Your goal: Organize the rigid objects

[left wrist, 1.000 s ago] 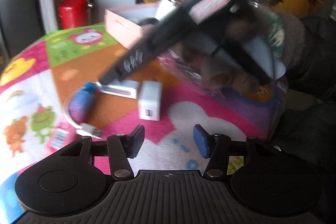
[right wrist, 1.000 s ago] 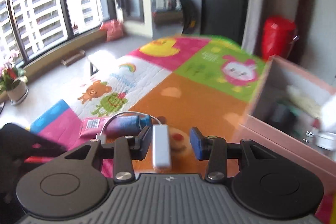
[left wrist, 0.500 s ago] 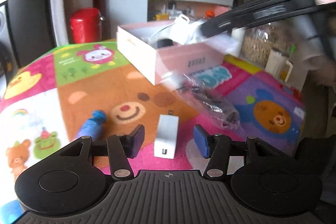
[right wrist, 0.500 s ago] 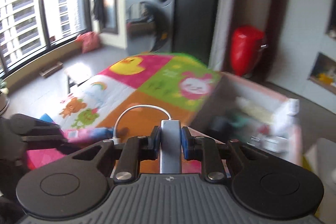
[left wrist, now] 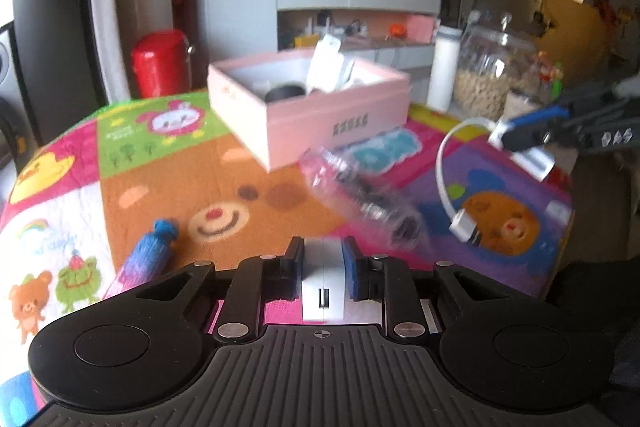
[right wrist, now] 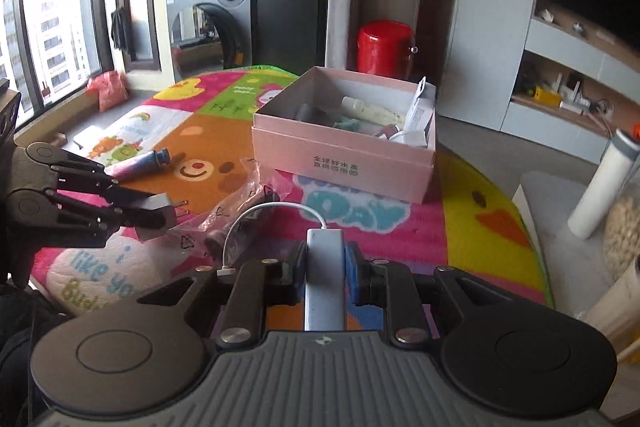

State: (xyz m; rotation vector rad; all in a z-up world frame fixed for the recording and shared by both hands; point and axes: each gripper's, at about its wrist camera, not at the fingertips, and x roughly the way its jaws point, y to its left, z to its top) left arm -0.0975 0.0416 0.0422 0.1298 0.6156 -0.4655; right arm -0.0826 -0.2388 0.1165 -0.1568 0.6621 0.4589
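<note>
Left wrist view: we hold a white charger, with the pink box ahead on the desk.

Our left gripper [left wrist: 323, 261] has just been closing its jaws, and they now pinch the charger [left wrist: 322, 287] by its flat sides, low on the near side of the box [left wrist: 320, 123]. Our right gripper [right wrist: 325, 267] is clamped on a slim white adapter [right wrist: 325, 279], also on the near side of the box, its short cable [right wrist: 260, 215] looping loose to the left. Both pieces look light, hard and smooth-shelled, so we judge they could slip or twist if held near an end; gripping mid-body across the flat faces seems best. The cable is floppy and may snag the crinkly bag [right wrist: 236, 211] lying between us and the box. A blue tube [left wrist: 150, 255] lies left of the box.
</note>
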